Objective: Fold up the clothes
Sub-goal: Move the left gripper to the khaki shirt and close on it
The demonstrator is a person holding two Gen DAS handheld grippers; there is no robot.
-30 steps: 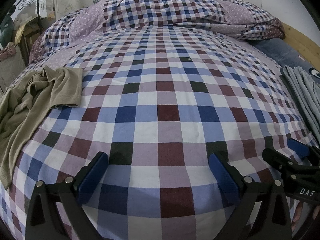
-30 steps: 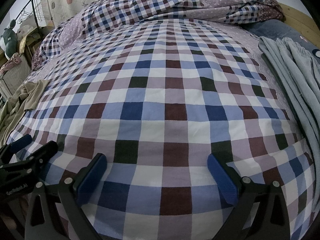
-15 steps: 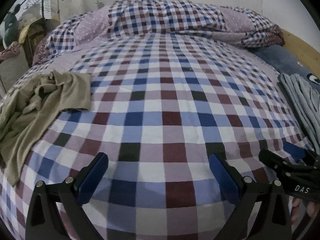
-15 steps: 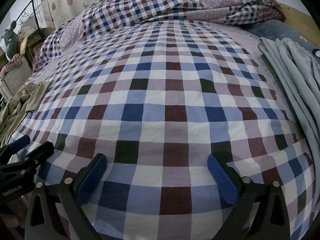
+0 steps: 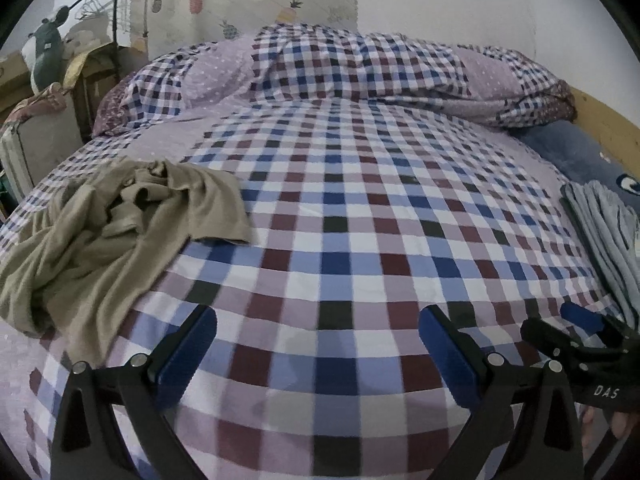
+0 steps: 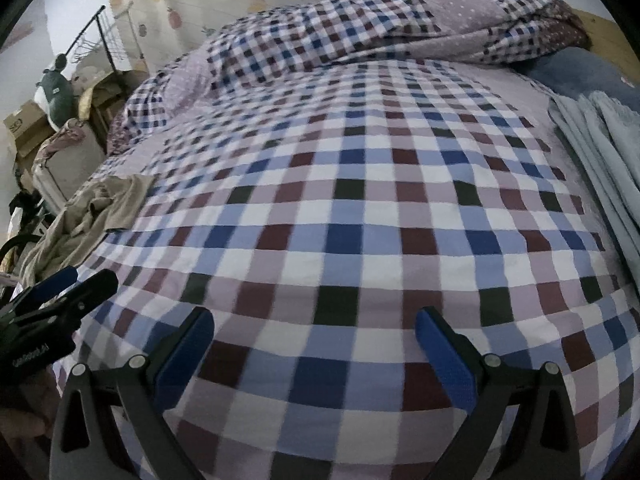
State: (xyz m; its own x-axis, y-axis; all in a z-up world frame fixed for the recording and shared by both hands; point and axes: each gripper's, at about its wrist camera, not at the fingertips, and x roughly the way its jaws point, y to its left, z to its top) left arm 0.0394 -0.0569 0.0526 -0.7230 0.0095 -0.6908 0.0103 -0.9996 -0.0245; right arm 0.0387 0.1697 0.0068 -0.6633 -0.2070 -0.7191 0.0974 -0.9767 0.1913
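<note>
Blue-padded hand-held grippers, left and right, hover spread wide, seemingly level, above checked bedsheet

Bare checked sheet ahead lies open; tan shirt crowds left, grey cloth right (duvet beyond).

You read "DAS" in white on the right gripper, left wrist view | you see small white print on the left gripper, right wrist view, too blurred to read
</note>
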